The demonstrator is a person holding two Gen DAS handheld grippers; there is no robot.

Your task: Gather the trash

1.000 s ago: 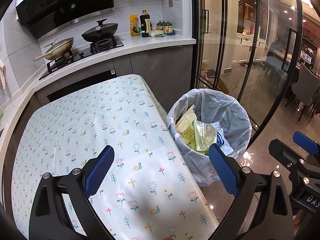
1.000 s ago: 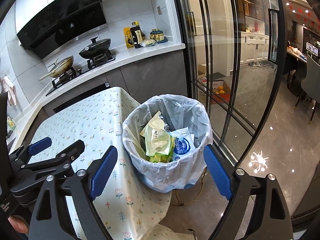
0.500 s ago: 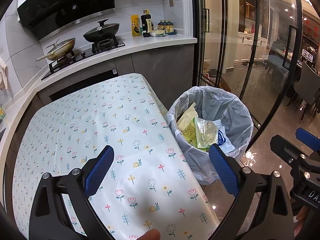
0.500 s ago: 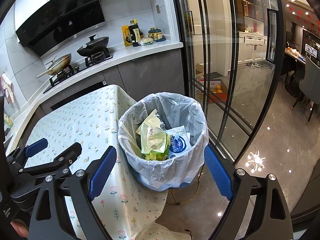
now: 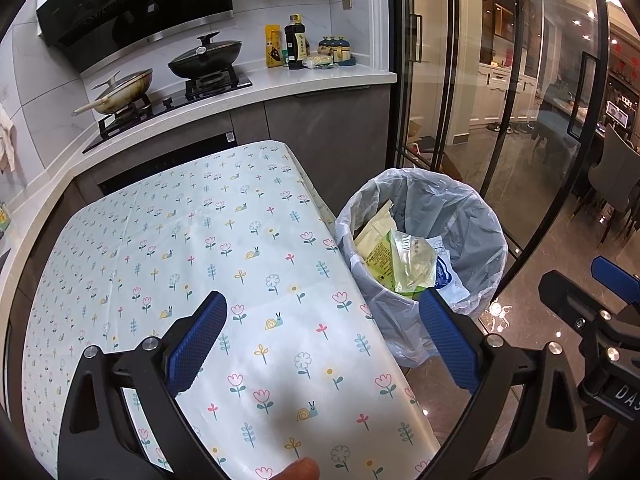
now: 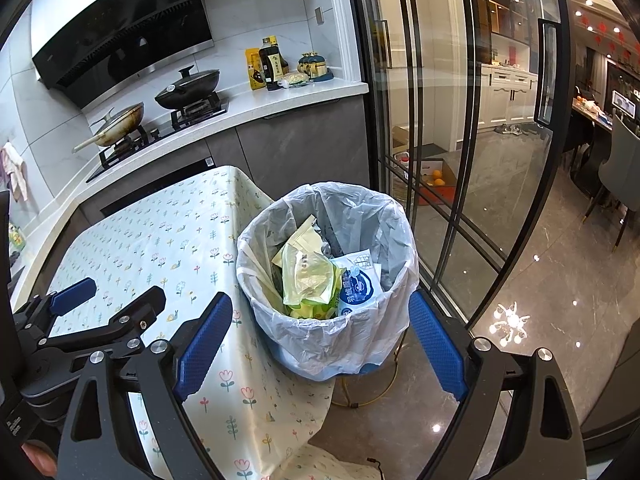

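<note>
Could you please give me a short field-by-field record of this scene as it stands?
table: covered by a flowered cloth, no trash visible on it
bin: lined trash bin beside the table, on the floor
bin contents: yellow-green wrappers, blue-and-white pouch
left gripper: open, empty, over the cloth
right gripper: open, empty, facing the bin

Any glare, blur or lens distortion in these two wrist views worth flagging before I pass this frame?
Left wrist view: strong fisheye bending of the glass door, dark vignetted corners, a blurred fingertip at the bottom edge, ceiling-light glare on the floor. Right wrist view: same bending, a bright chandelier reflection on the floor; the trash bin is sharp.
</note>
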